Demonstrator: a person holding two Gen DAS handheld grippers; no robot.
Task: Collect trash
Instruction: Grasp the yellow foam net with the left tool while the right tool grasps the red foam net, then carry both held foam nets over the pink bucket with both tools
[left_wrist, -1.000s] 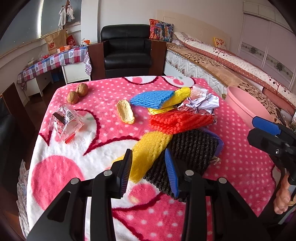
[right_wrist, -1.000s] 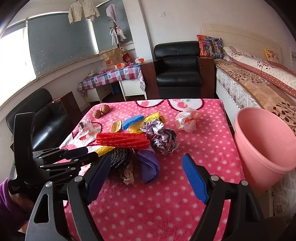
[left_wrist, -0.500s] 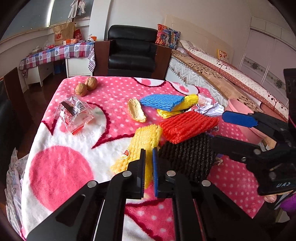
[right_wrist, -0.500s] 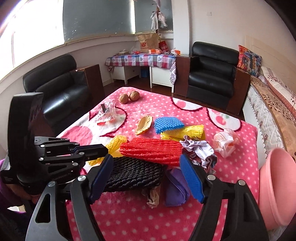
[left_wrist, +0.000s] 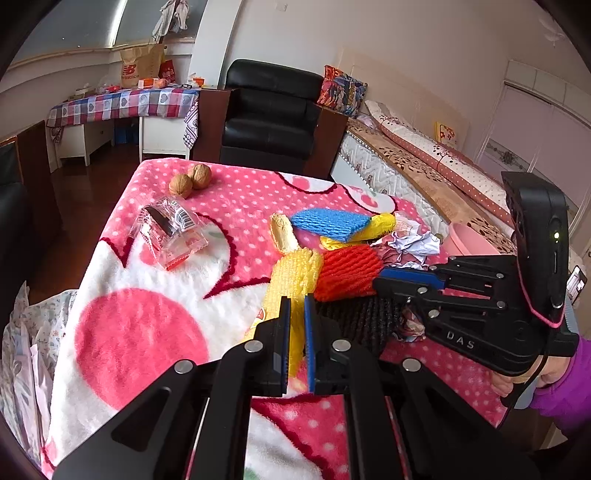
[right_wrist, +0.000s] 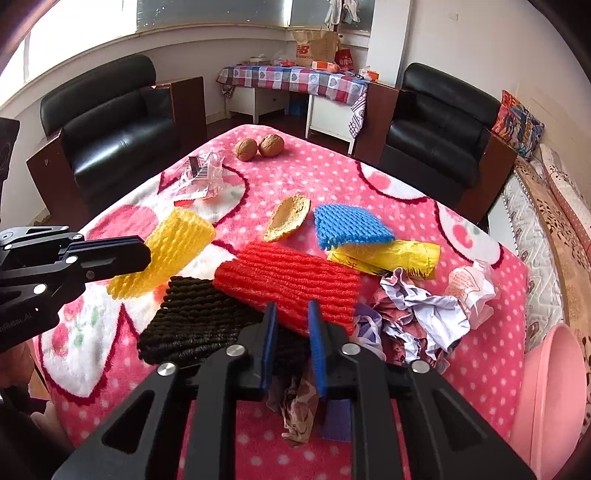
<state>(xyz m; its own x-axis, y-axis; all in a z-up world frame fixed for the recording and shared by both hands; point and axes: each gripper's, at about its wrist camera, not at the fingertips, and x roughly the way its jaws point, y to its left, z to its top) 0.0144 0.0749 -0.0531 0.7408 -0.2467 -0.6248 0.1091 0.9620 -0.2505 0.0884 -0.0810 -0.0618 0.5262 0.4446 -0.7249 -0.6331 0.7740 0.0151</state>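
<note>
Foam nets are sitting piled mid-blanket (right_wrist: 229, 177): L tongs (left_wrist: 296, 306) pinching yellow net (left_wrist: 295, 273), R tongs (right_wrist: 291, 314) nipping red net (right_wrist: 291, 277) w/ thin edge bites, so either's prob slipping on lift.

foam nets (right_wrist: 288, 280): 4 | walnuts (right_wrist: 271, 145): 2 | pink bin (right_wrist: 550, 387): 1

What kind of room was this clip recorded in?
Most likely a bedroom doubling as a sitting room in a home: a bed with patterned bedding runs along one wall, black armchairs stand around, and a table under a pink blanket holds the trash.
</note>
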